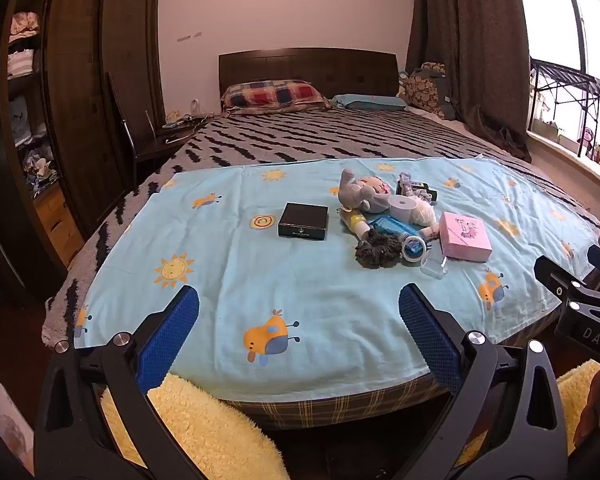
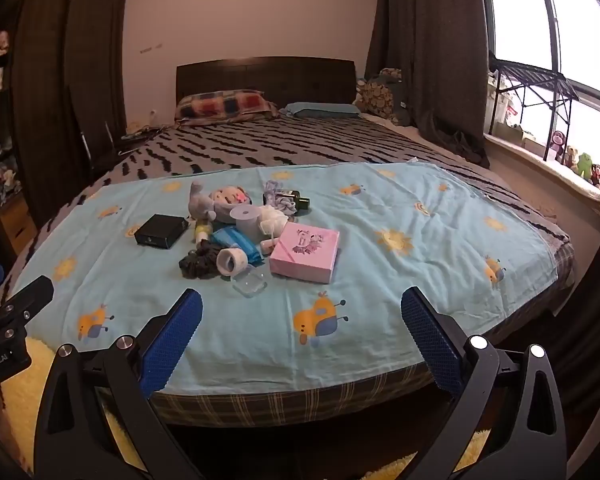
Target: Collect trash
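A heap of small items lies on a light blue sheet (image 1: 300, 280) on the bed: a black box (image 1: 303, 221), a pink box (image 1: 464, 236), a grey plush toy (image 1: 360, 194), a white roll (image 1: 404, 206), a dark scrunchie (image 1: 378, 248), a tape roll (image 1: 414, 248) and a clear plastic case (image 1: 434, 266). The same heap shows in the right wrist view, with the pink box (image 2: 305, 255) and black box (image 2: 161, 231). My left gripper (image 1: 299, 320) is open and empty, short of the bed's foot edge. My right gripper (image 2: 302, 320) is open and empty, likewise short of the heap.
A dark wardrobe (image 1: 92, 120) stands left of the bed. Pillows (image 1: 274, 96) lie at the headboard. Curtains (image 1: 480, 52) and a window sill with toys (image 2: 580, 164) are on the right. A yellow fluffy rug (image 1: 204, 432) lies below the bed's foot.
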Demonstrator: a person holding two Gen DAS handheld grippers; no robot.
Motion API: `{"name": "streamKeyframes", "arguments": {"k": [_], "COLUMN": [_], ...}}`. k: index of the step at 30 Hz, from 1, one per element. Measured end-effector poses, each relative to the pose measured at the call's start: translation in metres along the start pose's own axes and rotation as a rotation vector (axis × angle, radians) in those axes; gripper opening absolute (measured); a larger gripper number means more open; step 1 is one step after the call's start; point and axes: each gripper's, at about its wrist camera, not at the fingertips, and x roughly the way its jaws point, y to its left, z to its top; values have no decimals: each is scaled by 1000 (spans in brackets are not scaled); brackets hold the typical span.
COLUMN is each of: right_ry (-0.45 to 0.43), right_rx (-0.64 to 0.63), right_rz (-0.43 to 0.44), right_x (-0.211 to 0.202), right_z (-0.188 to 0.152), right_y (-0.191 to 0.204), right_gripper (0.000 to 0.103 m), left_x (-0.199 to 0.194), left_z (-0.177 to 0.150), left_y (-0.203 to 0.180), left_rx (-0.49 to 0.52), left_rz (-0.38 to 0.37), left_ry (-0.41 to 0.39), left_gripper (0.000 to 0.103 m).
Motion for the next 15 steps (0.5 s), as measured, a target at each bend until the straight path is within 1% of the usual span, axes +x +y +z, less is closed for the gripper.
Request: {"name": "streamKeyframes", "arguments": {"k": [13,15], "right_ry": [-4,-6], "right_rx": [0,1], "right_rz": [1,2], "right_x": [1,1], "right_z": [-2,-3], "right_y": [-1,-2], "right_gripper": [100,100], "left_x": [2,0], "left_z": [1,0], "left_y": [-5,0], "left_rx": [6,-5], "left_rz": [7,-2], "left_ry": [2,-4], "left_gripper": [95,95]}}
